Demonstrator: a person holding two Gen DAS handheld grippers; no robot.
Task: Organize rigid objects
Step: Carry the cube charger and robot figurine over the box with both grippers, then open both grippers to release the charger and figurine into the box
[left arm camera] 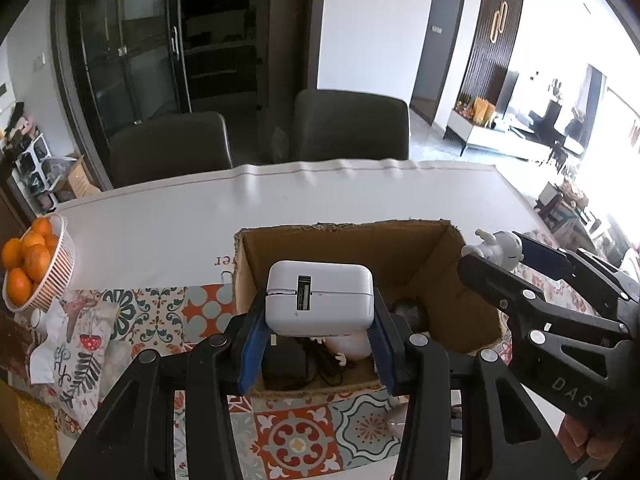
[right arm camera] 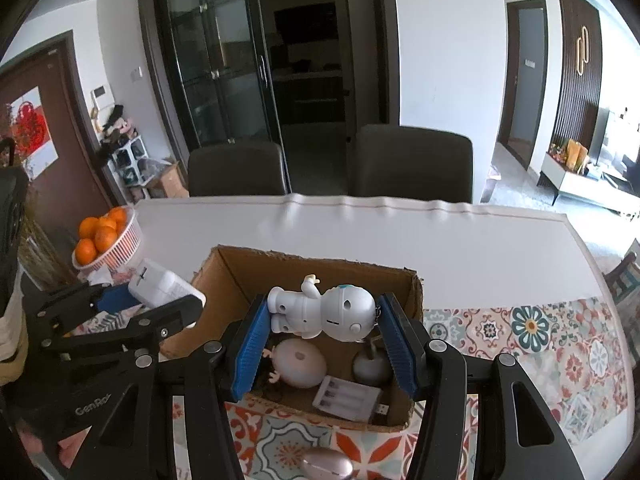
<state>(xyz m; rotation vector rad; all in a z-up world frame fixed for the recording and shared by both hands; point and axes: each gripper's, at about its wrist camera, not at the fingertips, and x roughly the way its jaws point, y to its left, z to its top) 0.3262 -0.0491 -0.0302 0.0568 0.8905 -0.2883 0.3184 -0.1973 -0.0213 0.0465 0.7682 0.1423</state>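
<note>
Cardboard box (left arm camera: 460, 280) sits open on the patterned cloth (left arm camera: 296, 436), and both grippers hang over it. Left gripper (left arm camera: 320, 344) pinches a white charger (left arm camera: 320, 300) between its blue pads, above the box's near left part. Right gripper (right arm camera: 324, 344) pinches a white robot figure (right arm camera: 324, 312) lying sideways, head toward the right pad, above the box's middle. Inside the box lie a pale egg-shaped toy (right arm camera: 300, 364), a grey round piece (right arm camera: 370, 366) and a white battery holder (right arm camera: 346, 394). Just in front of the box rests a pinkish mouse (right arm camera: 326, 464). Left of the box stands a bowl (left arm camera: 56, 276) of oranges (left arm camera: 28, 260).
</note>
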